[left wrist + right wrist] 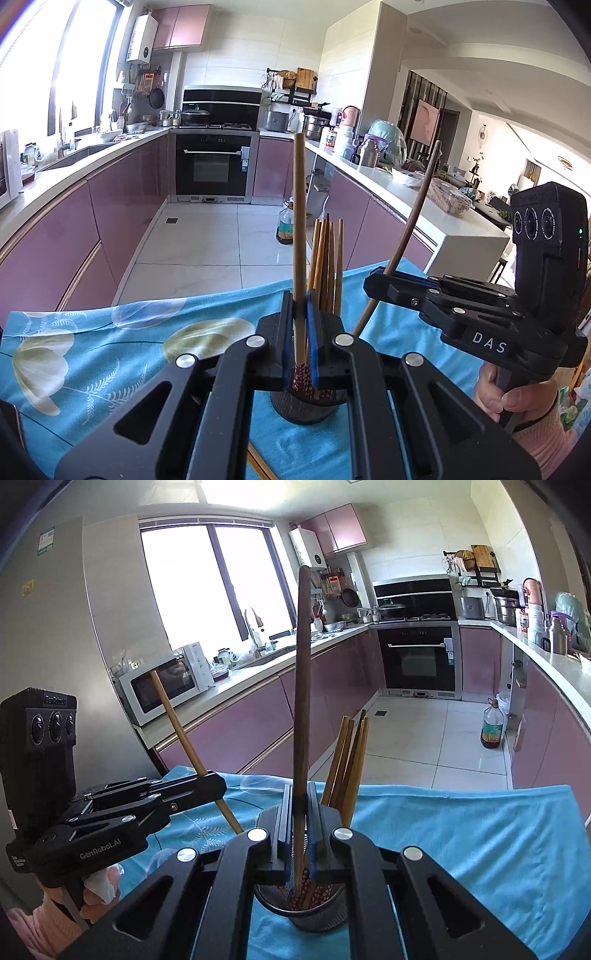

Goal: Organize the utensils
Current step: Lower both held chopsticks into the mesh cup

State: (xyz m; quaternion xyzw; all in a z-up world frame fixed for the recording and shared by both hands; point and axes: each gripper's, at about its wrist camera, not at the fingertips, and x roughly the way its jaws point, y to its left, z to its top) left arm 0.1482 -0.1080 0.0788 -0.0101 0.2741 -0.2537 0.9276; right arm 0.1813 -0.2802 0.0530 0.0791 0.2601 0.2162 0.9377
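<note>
While the left gripper [300,332] was clamped on a pale chopstick [298,221] in the left wrist view, that stick stood nearly upright, its patterned lower end already dipping toward the mouth of the mesh holder [303,410] just below the fingertips. The holder sat on the blue floral cloth [92,350] and already held a cluster of chopsticks [327,266] rising just behind the jaws. To the right, the right gripper [380,284] pinched a dark chopstick [417,214], which leaned with its top away to the right and its lower end slanting down toward the holder.

In the right wrist view, the right gripper [300,812] was shut on the dark chopstick [301,701], its long axis close to vertical and its lower end inside the rim of the mesh holder [306,915]. The left gripper [210,781], at the left, held the pale chopstick [177,727] aslant, bottom tip beside the rim. Both sticks seemed about equally near; the coming move appeared to be a straight drop.
</note>
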